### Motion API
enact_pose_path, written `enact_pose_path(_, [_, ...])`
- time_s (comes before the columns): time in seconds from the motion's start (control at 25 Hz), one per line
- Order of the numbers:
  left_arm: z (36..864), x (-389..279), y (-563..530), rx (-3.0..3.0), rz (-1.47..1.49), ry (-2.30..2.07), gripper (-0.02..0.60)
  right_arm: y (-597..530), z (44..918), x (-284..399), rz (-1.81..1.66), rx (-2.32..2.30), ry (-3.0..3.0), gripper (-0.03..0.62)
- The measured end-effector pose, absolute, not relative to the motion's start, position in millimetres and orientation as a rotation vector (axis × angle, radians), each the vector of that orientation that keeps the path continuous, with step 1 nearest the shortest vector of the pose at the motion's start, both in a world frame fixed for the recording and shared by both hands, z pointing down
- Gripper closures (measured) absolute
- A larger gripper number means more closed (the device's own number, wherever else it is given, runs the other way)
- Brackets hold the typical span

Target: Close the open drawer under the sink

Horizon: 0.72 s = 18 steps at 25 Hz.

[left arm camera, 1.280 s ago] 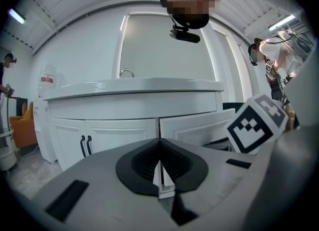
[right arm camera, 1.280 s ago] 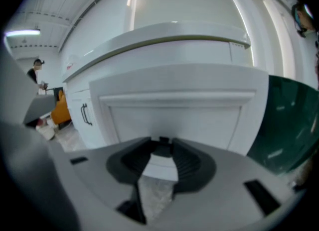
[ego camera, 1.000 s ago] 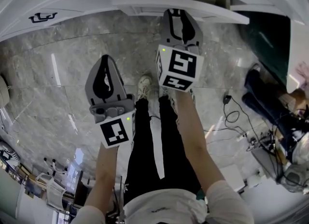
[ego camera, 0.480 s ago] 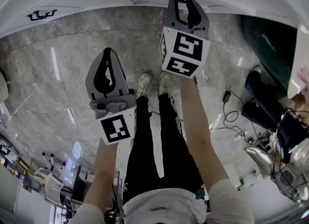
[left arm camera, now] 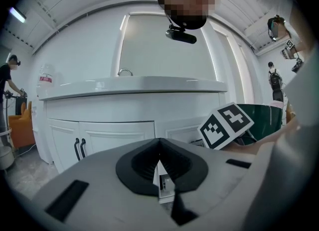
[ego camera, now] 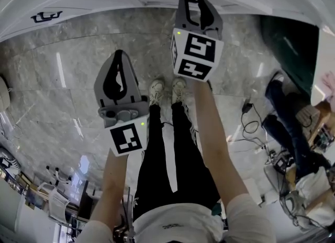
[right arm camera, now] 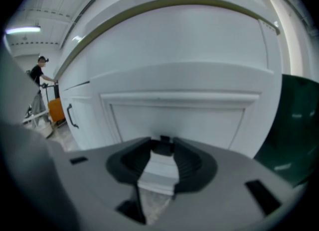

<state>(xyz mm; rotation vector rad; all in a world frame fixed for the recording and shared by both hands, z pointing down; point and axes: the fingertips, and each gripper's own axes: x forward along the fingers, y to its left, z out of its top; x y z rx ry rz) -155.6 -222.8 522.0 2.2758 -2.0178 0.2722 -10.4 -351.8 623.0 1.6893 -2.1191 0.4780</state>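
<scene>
Drawer front (right arm camera: pixel 179 120) under the sink (left arm camera: pixel 129 84) lies crosswise straight ahead of my right gripper (right arm camera: pixel 162 146), whose empty jaws stand slightly parted, while my left gripper (left arm camera: pixel 159 144), jaws together, hangs farther back.

Grey marble floor (ego camera: pixel 63 79) w/ cables (ego camera: pixel 250 124), shoes (ego camera: pixel 156 90).

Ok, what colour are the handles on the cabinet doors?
The paired bar handles are black; clearest in left gripper view.

No legible text, brand or number found. Bottle (left arm camera: pixel 46 80) at the counter's far left end: red label, print too small to read. Left gripper (ego camera: pixel 119 58) and right gripper (ego camera: pixel 194 0) cubes bear black-and-white square markers, no lettering.
</scene>
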Motion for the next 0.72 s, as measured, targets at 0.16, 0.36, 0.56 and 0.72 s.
enact_pose_path(0.16, [519,-154,-220,2.291,0.273,-2.017,0.561,-352,625,-15,0.475,1.697,-2.124,0.436])
enact_pose_path(0.36, [519,-149,-211,2.294,0.273,-2.012,0.561,-346,626,-15,0.487,1.69,-2.129,0.436])
enact_pose_path(0.56, [517,-142,-196,2.286,0.27,-2.012,0.561,-324,627,-9,0.499,1.665,-2.133,0.436])
enact_pose_path(0.72, [512,-138,-187,2.279,0.238,-2.001,0.561,-315,617,-3,0.446,1.676,-2.121,0.442])
